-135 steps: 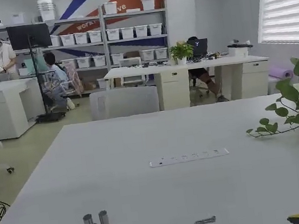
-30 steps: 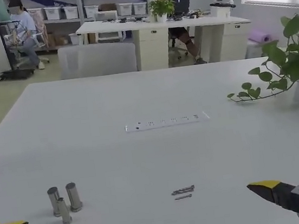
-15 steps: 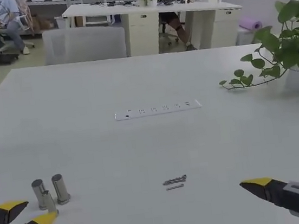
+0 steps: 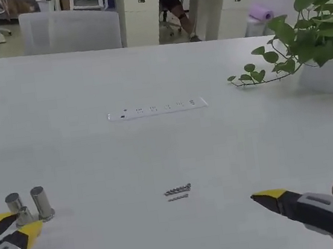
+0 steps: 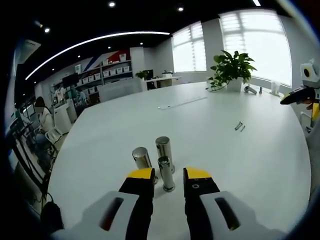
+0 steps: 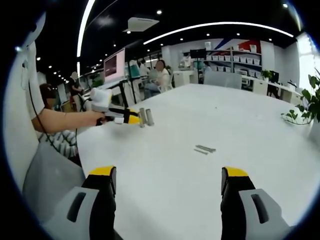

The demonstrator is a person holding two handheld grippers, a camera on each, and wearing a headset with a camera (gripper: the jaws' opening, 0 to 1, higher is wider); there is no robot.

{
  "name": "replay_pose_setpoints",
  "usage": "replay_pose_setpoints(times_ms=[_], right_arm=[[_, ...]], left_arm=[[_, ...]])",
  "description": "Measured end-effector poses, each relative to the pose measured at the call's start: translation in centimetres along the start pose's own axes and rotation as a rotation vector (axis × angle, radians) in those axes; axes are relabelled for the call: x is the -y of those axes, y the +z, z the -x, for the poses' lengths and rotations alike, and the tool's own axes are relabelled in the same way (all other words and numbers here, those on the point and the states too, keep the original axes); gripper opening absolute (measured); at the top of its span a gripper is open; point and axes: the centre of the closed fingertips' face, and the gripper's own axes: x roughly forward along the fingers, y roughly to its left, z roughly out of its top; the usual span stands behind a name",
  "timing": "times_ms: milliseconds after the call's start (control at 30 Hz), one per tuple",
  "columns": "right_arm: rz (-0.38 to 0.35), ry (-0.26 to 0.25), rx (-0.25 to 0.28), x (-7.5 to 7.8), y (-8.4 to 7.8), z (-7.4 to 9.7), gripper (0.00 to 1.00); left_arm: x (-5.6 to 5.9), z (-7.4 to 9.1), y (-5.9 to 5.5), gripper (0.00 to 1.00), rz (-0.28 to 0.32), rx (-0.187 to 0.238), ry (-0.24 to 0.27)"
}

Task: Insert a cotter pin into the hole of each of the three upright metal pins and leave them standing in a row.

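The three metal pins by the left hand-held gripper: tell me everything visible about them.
The three metal pins are shiny grey cylinders with flat tops and slightly wider feet. They stand upright in a tight cluster on the white table. The nearest one stands at the gap between the open yellow-tipped jaws of the left hand-held gripper; whether they touch cannot be told. Their holes cannot be made out.

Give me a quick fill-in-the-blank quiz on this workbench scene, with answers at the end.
There are ____ upright metal pins just ahead of the left tongs. The cotter pins lie ____ the metal pins and the right tongs. Both tongs have ____ tips. Answers: three, between, yellow.
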Motion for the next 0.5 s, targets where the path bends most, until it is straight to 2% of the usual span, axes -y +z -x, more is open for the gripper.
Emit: replay_pose_setpoints(times_ms=[100, 200, 500], right_arm=[[-0.005, -0.002, -0.005, 0.3, -0.1, -0.1, 0.88], [-0.006, -0.001, -0.011, 0.4, -0.2, -0.3, 0.87], [0.002, 0.007, -0.028, 0.3, -0.4, -0.7, 0.87]], left_arm=[[0.0, -0.5, -0.2, 0.20, -0.002, -0.003, -0.006], [-0.1, -0.9, -0.3, 0.14, 0.008, -0.002, -0.012], [-0.3, -1.3, -0.7, 0.08, 0.004, -0.007, -0.019]])
